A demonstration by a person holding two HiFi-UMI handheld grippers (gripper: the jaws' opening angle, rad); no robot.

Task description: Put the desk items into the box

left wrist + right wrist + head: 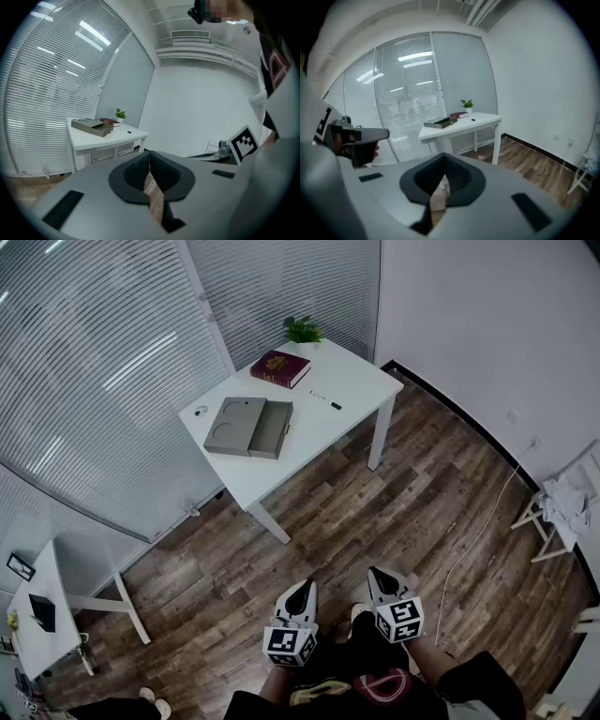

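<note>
1. L hand-held gripper (303, 592) & R hand-held gripper (380, 577): each jaw pair pressed together, nothing between. Both are held low by the person's body, well apart from the table (361, 381); prob. an approach stance, task not begun.
2. Box (249, 427): lies open on table, halves side by side, ready to receive.
3. Items outside box, on table: book (279, 368), pen (326, 400), plant (303, 330), small round obj. (200, 411) near box.
</note>
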